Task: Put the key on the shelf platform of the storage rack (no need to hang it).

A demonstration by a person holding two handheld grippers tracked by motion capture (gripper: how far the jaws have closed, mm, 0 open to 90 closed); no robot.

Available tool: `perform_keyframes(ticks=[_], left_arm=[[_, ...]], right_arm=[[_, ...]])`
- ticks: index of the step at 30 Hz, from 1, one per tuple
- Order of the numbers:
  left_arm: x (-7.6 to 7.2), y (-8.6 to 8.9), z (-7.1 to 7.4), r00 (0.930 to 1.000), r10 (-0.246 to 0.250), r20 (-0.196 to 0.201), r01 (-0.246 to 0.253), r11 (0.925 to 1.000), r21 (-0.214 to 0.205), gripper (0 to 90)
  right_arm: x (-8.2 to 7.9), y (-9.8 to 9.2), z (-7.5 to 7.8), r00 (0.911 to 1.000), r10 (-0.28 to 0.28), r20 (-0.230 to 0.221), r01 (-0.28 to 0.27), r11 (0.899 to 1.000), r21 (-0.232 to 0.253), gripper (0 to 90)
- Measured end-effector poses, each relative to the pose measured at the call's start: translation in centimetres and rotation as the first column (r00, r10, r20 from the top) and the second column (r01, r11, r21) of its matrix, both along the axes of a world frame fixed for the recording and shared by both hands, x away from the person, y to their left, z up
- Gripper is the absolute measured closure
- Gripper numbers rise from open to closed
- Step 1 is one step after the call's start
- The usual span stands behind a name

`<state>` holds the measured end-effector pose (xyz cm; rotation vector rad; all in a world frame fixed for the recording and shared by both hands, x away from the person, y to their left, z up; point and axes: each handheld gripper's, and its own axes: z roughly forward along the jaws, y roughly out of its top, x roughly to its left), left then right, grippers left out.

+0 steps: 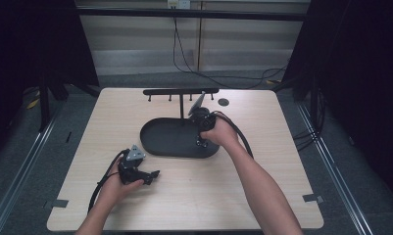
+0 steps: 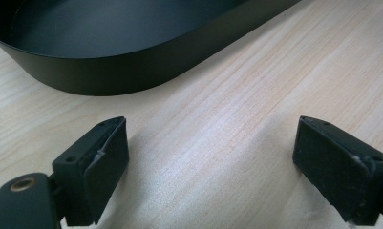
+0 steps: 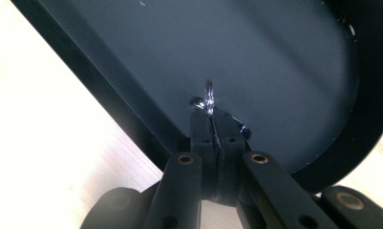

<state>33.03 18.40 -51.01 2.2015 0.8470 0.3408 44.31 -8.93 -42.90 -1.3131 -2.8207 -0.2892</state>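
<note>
A black oval tray (image 1: 157,142) lies in the middle of the wooden table. My right gripper (image 1: 202,143) points down over the tray's right half. In the right gripper view its jaws are shut (image 3: 211,118) on a small shiny metal ring (image 3: 209,97), which sticks out from the tips above the tray floor (image 3: 256,57). My left gripper (image 1: 154,176) rests low on the table in front of the tray's left end. Its jaws stand wide apart (image 2: 210,128) with only bare wood between them, and the tray wall (image 2: 132,71) is just ahead.
A black rack with several hooks (image 1: 180,91) stands behind the tray, and a small dark disc (image 1: 224,102) lies to its right. Cables trail from both grippers toward the table's front. Dark curtains flank the table.
</note>
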Motion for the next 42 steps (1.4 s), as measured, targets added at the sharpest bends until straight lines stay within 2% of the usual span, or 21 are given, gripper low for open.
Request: perform_keyframes(ticks=[19, 32, 42], left_arm=[[0.0, 0.0, 0.0, 1.0000, -0.001, 0.000, 0.001, 1.0000, 0.000, 11.7], [0.0, 0.0, 0.0, 1.0000, -0.001, 0.000, 0.001, 1.0000, 0.000, 11.7], [0.0, 0.0, 0.0, 1.0000, -0.003, -0.002, 0.003, 1.0000, 0.000, 11.7]], right_arm=[[-0.2, 0.3, -0.6, 0.9998, 0.009, 0.020, -0.009, 1.000, 0.019, 86.2], [-0.5, -0.4, -0.1, 0.9999, -0.008, 0.012, 0.007, 0.999, 0.047, 75.8], [-1.0, -1.3, 0.3, 0.9996, -0.015, 0.025, 0.014, 0.999, 0.034, 66.9]])
